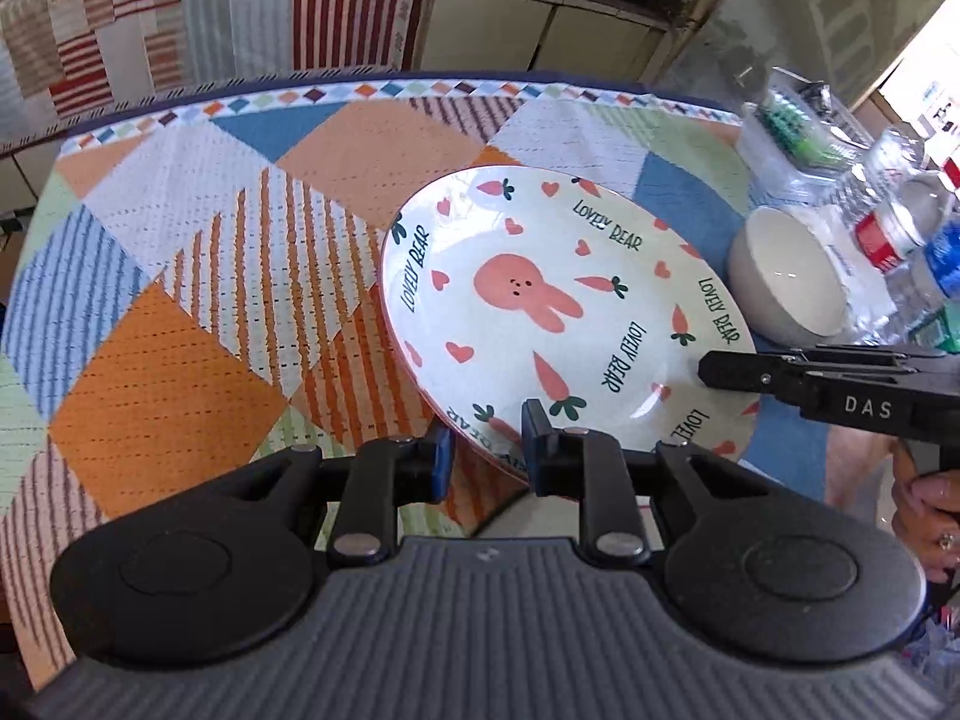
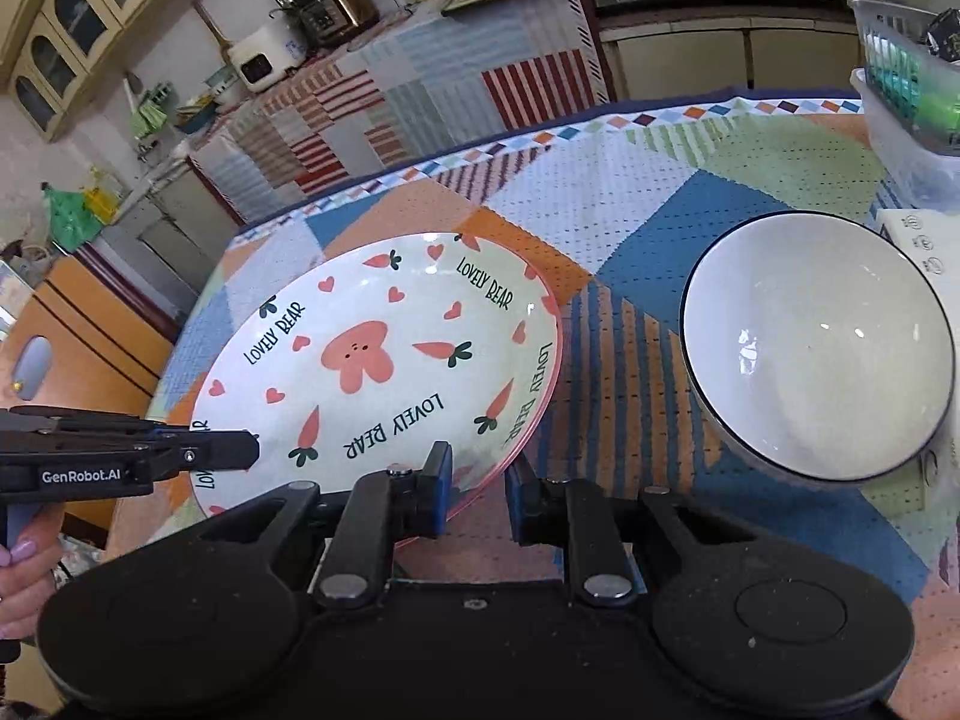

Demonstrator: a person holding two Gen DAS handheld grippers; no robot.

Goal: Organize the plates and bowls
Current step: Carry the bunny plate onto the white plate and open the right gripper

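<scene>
While both grippers pinch its rim, the plate (image 1: 540, 300) hangs tilted above the patchwork-clothed table (image 1: 180, 312). It is cream-white with a thin pink edge, printed with a pink rabbit, hearts, carrots and the words "LOVELY BEAR".

The left gripper (image 1: 486, 444) is closed on the plate's near edge in its own view: one blue-padded finger sits under the rim and the other over it. In the right wrist view it reaches in from the left, its tip on the plate's left edge, held by a hand (image 2: 18, 564) with painted nails.

The right gripper (image 2: 477, 486) likewise grips the rim nearest its camera, with one pad above the plate and one below. Seen from the left wrist, it comes in from the right and clamps the right side of the plate; the hand (image 1: 930, 510) that holds it wears a ring.

A white bowl (image 2: 816, 348) with a dark rim stands on the table to the right of the plate, apart from it. Beyond the bowl are plastic bottles (image 1: 900, 228) and a clear basket (image 2: 906, 90).
</scene>
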